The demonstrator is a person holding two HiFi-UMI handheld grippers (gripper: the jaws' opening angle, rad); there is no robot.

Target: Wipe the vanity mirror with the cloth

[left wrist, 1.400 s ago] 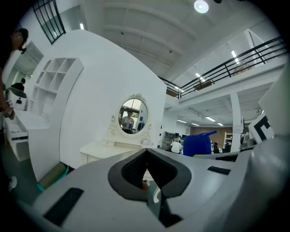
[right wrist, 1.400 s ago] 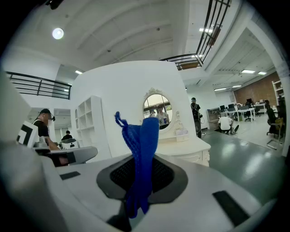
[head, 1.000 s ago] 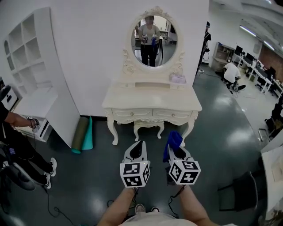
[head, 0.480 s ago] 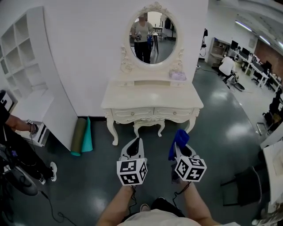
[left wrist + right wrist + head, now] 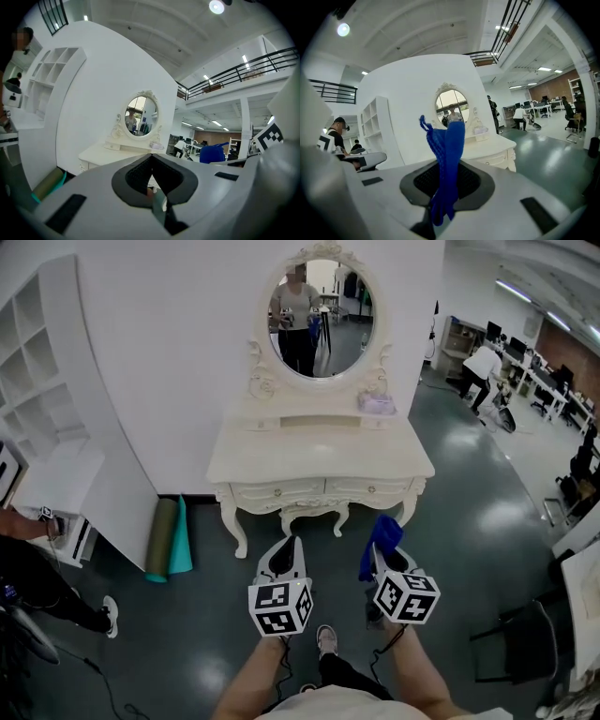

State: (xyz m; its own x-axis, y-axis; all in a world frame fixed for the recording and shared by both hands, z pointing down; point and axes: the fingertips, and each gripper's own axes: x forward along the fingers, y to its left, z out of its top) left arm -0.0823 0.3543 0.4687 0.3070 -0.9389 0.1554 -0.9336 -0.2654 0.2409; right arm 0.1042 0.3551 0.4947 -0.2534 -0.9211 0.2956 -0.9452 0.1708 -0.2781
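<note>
An oval vanity mirror [image 5: 322, 317] in a carved cream frame stands on a cream dressing table [image 5: 319, 451] against the white wall, ahead of me. It also shows small in the left gripper view as the mirror [image 5: 141, 116] and in the right gripper view as the mirror [image 5: 451, 109]. My right gripper [image 5: 382, 549] is shut on a blue cloth [image 5: 382, 538], which sticks up between its jaws as the cloth [image 5: 446, 161]. My left gripper [image 5: 286, 554] is shut with nothing in it. Both are held low, short of the table's front.
A small pale box [image 5: 377, 404] sits on the table's rear right. Rolled mats [image 5: 169, 538] lean by a white shelf unit [image 5: 52, 399] at the left. A person [image 5: 42, 563] stands far left. A dark chair [image 5: 514, 648] is at the right; desks with people fill the far right.
I have stepped closer to the dressing table; it and the mirror sit larger and higher in the head view. Both grippers keep their hold and pose.
</note>
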